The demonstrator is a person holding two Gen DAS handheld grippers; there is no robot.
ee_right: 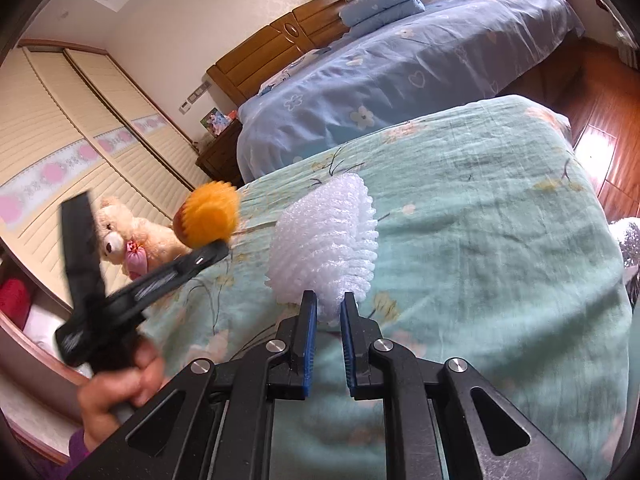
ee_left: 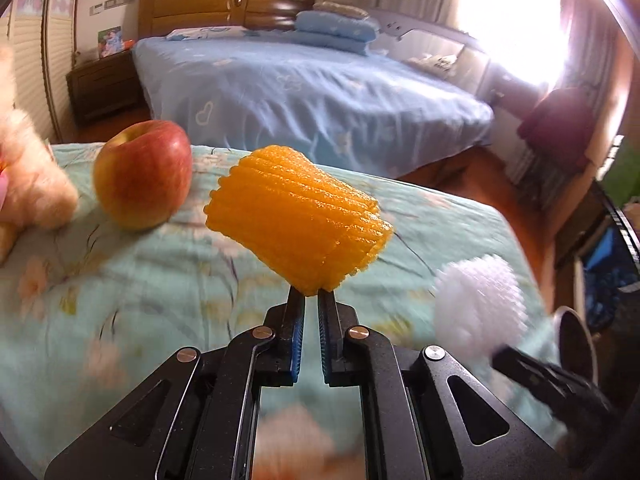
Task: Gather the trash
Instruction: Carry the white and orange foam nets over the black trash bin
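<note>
My left gripper (ee_left: 311, 294) is shut on an orange foam fruit net (ee_left: 298, 218) and holds it above the green flowered cloth (ee_left: 140, 288). It also shows in the right wrist view (ee_right: 208, 216), blurred, at the left gripper's tip. My right gripper (ee_right: 329, 300) is shut on a white foam fruit net (ee_right: 326, 240), held above the same cloth (ee_right: 500, 220). The white net (ee_left: 478, 304) shows at the right of the left wrist view, with the right gripper's black fingers (ee_left: 532, 368) under it.
A red apple (ee_left: 144, 174) and a cream teddy bear (ee_left: 24, 184) lie on the cloth at the left; the bear (ee_right: 128, 232) shows in the right wrist view too. A blue bed (ee_left: 312, 96) stands behind, a white round bin (ee_left: 576, 340) at the right.
</note>
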